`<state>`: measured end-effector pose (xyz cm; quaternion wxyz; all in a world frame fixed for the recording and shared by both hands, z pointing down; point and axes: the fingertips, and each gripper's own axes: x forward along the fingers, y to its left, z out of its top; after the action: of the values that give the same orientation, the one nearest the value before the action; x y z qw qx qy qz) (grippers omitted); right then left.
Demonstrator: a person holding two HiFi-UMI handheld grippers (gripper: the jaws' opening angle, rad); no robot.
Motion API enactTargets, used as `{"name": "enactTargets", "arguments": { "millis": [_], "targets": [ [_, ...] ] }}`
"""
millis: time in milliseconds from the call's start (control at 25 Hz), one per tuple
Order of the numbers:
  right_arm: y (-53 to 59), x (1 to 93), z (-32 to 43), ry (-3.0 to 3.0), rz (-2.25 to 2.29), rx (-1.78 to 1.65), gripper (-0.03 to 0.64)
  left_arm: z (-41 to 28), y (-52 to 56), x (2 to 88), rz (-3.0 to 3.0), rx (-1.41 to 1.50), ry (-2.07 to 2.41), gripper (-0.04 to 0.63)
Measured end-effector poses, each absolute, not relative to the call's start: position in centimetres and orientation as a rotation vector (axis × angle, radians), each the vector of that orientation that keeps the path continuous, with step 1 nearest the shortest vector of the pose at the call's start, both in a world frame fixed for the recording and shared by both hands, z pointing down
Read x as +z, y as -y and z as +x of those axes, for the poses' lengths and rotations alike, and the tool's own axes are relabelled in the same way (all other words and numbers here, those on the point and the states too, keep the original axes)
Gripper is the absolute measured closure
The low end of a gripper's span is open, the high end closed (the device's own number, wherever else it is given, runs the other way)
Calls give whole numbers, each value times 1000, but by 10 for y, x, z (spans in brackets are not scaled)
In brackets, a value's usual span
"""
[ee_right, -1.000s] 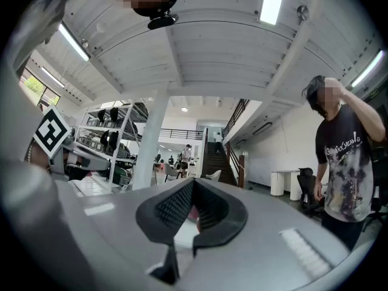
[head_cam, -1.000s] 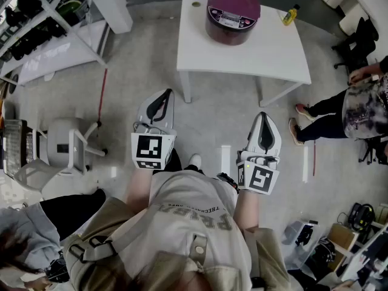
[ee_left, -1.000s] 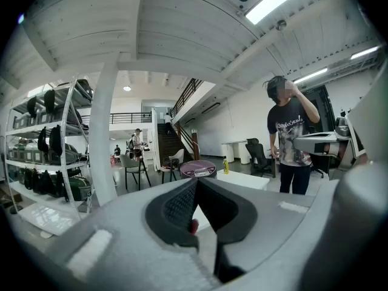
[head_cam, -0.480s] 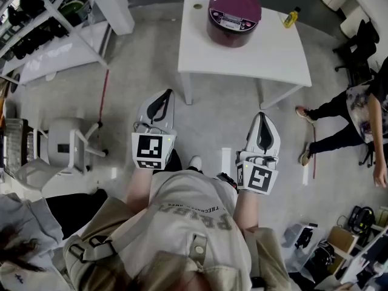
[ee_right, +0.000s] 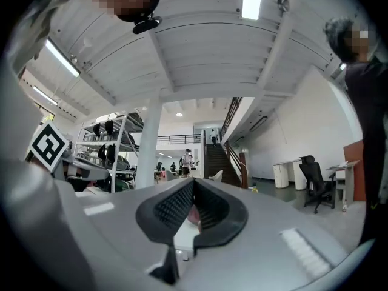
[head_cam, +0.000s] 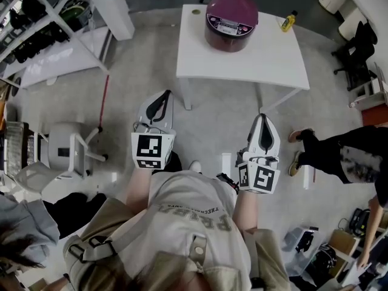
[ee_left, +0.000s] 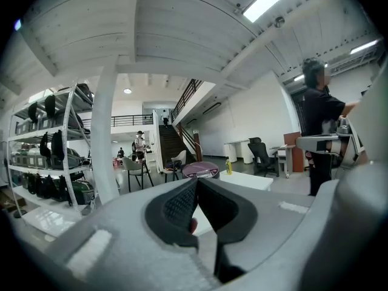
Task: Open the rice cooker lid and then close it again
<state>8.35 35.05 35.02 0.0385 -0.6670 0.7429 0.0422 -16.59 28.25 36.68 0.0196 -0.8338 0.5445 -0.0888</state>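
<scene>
The print on the rice cooker (head_cam: 232, 22) is too small to read — the bystander (head_cam: 339, 159) runs off the head view's edge.

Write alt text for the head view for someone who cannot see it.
A person, seen from above, holds the left gripper and right gripper, both shut and empty, over grey floor, short of a white table. On it stand a closed purple rice cooker and a yellow bottle.

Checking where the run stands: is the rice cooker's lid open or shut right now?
Shut. In the head view the purple lid lies flat on the rice cooker, with no gap showing.
</scene>
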Motion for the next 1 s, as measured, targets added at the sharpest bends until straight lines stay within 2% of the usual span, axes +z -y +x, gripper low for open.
{"name": "enactTargets", "arguments": {
  "millis": [40,80,200,280,360,680,1000],
  "targets": [
    [-350,350,86,-2276,-2036,113,606,-165,-282,365,-2583,-276,-1692,577],
    [-349,350,86,-2282,-2022,98,544,-163,-281,364,-2582,-282,-1688,522],
    [-347,348,89,-2282,-1979,54,431,-158,-280,361,-2591,-305,-1667,361],
    [-346,350,92,-2272,-1973,31,362,-154,-280,361,-2592,-335,-1649,295],
    [-344,350,94,-2262,-1970,14,339,-151,-279,361,-2588,-375,-1625,256],
    [-323,352,94,-2258,-1950,-52,304,-138,-256,366,-2609,-491,-1521,202],
    [-283,363,99,-2244,-1983,-104,302,-142,-204,390,-2660,-538,-1522,201]
  ]
}}
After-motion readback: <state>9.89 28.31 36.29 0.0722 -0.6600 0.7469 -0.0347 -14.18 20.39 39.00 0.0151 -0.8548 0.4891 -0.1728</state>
